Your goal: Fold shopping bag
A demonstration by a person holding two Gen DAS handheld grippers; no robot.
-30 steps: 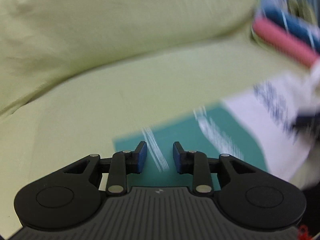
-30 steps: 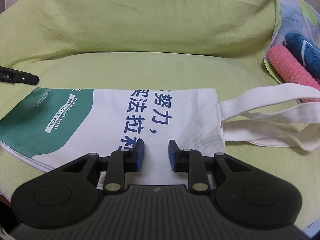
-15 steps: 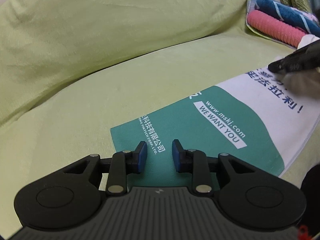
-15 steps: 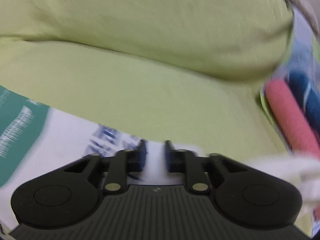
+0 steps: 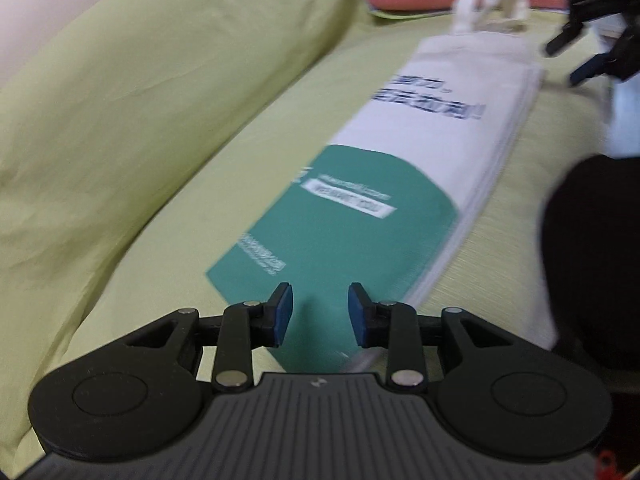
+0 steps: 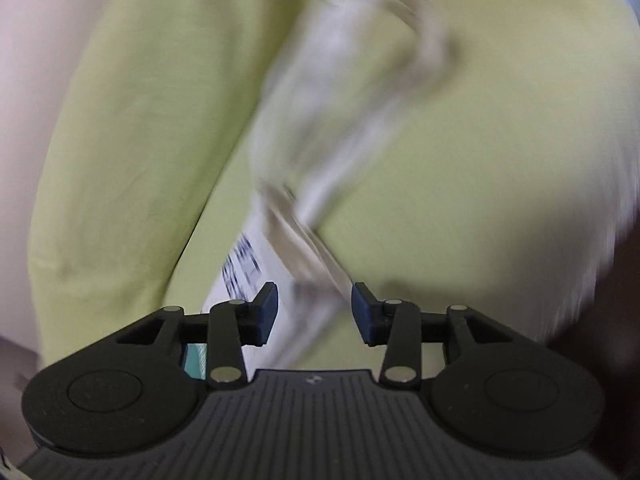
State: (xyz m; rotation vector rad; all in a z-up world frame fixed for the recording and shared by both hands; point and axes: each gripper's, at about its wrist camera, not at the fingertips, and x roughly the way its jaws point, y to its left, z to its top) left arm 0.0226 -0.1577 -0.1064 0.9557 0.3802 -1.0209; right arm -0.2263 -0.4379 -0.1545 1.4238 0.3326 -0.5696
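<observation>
Blurred print on shopping bag (image 5: 404, 184), unreadable. Lies folded lengthwise beneath left gripper (image 5: 320, 308) and right gripper (image 6: 314, 306); both jaws just widened, part-open, gripping nothing.

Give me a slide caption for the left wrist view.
Open left claw over the folded shopping bag's green end.

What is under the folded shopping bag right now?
The shopping bag lies flat on the yellow-green cushion, which shows all around it. Its lower folded layers show only as stacked edges; whatever lies beneath is covered.
</observation>
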